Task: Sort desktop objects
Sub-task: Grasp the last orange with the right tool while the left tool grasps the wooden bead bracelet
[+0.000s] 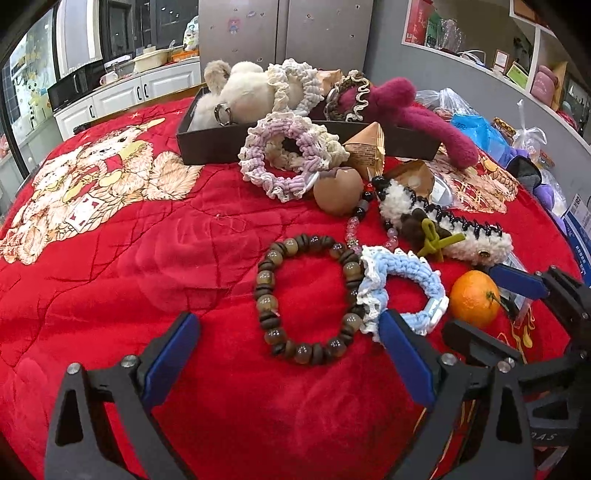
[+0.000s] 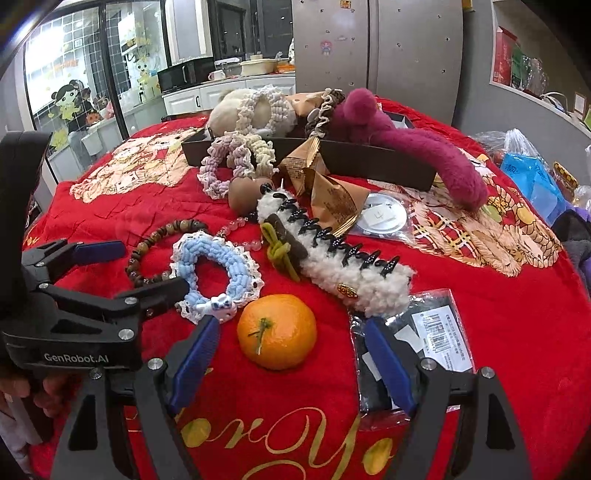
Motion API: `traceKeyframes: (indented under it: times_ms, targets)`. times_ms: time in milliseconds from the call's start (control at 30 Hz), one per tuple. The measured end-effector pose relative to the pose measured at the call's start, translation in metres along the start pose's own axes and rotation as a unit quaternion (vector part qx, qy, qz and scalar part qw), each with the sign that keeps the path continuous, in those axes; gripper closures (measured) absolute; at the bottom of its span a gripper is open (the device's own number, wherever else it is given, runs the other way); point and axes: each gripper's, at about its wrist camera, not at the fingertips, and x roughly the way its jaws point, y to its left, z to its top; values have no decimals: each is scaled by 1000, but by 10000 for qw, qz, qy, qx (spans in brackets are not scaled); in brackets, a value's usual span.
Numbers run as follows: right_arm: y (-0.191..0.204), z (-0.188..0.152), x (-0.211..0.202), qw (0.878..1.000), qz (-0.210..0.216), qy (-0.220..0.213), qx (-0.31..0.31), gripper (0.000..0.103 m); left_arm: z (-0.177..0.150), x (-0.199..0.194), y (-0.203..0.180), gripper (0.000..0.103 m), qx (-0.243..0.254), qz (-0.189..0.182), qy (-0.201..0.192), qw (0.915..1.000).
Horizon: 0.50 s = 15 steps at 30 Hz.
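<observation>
- While both grippers hang over a plush red blanket point(image 1: 147, 258) printed with cartoon bears and gold lettering, the left gripper point(image 1: 288, 332) stands wide open above a brown beaded bracelet point(image 1: 306, 299), touching nothing; its right-hand pad sits just beside a blue crocheted scrunchie point(image 1: 402, 280).
- The right gripper point(image 2: 291, 350) is likewise spread wide, a smooth orange tangerine point(image 2: 277, 330) lying on the blanket between its blue pads without being pressed.
- The scrunchie is soft and ruffled with a white lace edge, overlapping the bracelet's glossy round beads.
- Behind them lies a fluffy white hair claw point(image 2: 332, 258) with black plastic teeth and an olive knot, beside a smooth brown egg-shaped piece point(image 1: 338, 194) and a string of clear and dark beads point(image 1: 354, 221).
- A lilac-and-cream scrunchie point(image 1: 284, 162) leans on a dark shallow box point(image 1: 210, 147), which holds a cream plush toy point(image 1: 236, 92), more scrunchies and a long maroon felt toy point(image 1: 424, 118) hanging over its rim.
- A flat packet point(image 2: 413, 354) with a barcode label lies under the right gripper's right-hand pad.
- Beyond the blanket stand white kitchen cabinets point(image 1: 122, 92), a steel fridge point(image 1: 284, 29) and grey shelving.
- Open blanket spreads to the left of the bracelet; plastic bags point(image 1: 476, 129) crowd the far right edge.
</observation>
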Motion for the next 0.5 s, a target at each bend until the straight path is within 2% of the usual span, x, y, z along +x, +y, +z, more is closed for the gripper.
traceKeyframes:
  times_ms: [67, 100, 133, 167, 200, 233, 267, 333, 500]
  targets:
    - [2, -1, 1, 10000, -56, 22, -52, 21, -2, -2, 1, 16, 32, 32, -30, 10000]
    - [2, -1, 1, 9999, -60, 25, -76, 28, -2, -3, 1, 20, 38, 66, -44, 10000]
    - [4, -1, 1, 9999, -50, 35, -106, 39, -3, -4, 2, 30, 46, 148, -64, 9999]
    - [5, -1, 2, 9999, -44, 65, -135, 45, -4, -6, 2, 46, 67, 238, -93, 9997]
    - [6, -1, 4, 9998, -57, 141, -152, 50, -4, -8, 4, 53, 53, 247, -131, 9996]
    - [6, -1, 5, 9997, -88, 143, -166, 52, -4, -9, 5, 65, 21, 207, -148, 9997]
    - [7, -1, 4, 9997, -89, 138, -181, 54, -5, -9, 7, 71, -2, 217, -156, 9996]
    - [8, -1, 4, 9996, -53, 129, -228, 62, -6, -11, 9, 75, -3, 217, -167, 9996]
    - [8, -2, 2, 9997, -43, 161, -196, 62, -8, -17, 9, 81, -1, 129, -218, 9997]
